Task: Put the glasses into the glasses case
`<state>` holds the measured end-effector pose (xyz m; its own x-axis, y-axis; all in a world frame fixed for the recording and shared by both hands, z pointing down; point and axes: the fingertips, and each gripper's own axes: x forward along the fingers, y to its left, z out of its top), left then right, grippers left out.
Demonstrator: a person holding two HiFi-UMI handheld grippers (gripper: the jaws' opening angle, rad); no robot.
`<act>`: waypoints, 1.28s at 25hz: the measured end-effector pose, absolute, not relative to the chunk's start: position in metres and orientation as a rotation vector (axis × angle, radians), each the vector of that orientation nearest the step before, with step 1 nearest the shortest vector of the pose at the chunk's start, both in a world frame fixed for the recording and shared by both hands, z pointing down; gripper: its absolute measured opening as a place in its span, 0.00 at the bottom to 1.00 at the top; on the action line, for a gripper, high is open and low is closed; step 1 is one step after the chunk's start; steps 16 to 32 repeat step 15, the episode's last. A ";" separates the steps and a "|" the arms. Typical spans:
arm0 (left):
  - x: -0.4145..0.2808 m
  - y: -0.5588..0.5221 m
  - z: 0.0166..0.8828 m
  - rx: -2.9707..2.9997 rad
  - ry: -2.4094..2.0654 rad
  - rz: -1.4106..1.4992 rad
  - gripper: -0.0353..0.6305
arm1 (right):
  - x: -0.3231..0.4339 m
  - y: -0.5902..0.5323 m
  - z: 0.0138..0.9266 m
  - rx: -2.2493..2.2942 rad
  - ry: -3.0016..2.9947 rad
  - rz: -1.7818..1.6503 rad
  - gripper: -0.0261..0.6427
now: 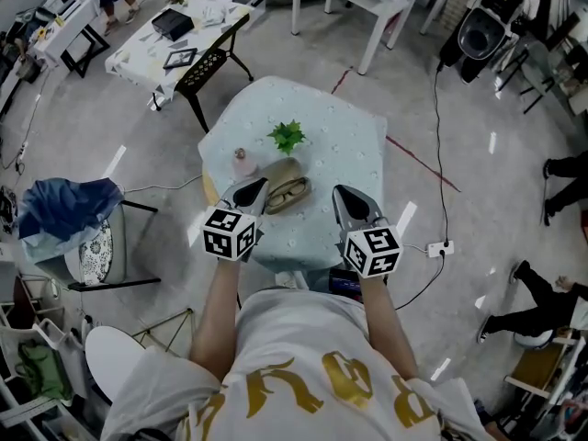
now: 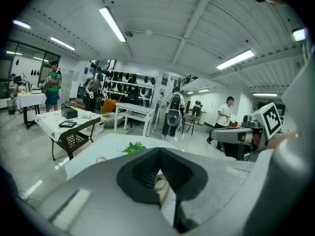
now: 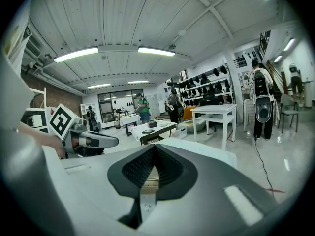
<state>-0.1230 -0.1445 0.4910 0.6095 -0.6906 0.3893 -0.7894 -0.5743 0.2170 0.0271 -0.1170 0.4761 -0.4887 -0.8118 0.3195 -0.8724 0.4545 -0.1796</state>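
Indoor, bright and even. Light comes from ceiling tubes (image 2: pixel 112 24), long strips overhead in both gripper views. Head view: pale floor (image 1: pixel 505 200) carries small white glints, and the shadows on it are soft and faint. Gripper views are heavily fisheye, with black corners and bowed ceiling lines. Left tool (image 2: pixel 158 173) and right tool (image 3: pixel 150 178) sit close to the lens and blurred; room behind sharper. Slightly soft overall, no harsh glare.
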 end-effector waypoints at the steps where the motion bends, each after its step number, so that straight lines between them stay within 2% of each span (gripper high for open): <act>1: -0.123 -0.145 0.491 2.470 -1.186 0.373 0.05 | 0.027 -0.117 0.476 1.476 -2.514 0.478 0.07; 32: -0.126 -0.144 0.490 2.462 -1.188 0.381 0.05 | 0.028 -0.116 0.473 1.480 -2.511 0.483 0.07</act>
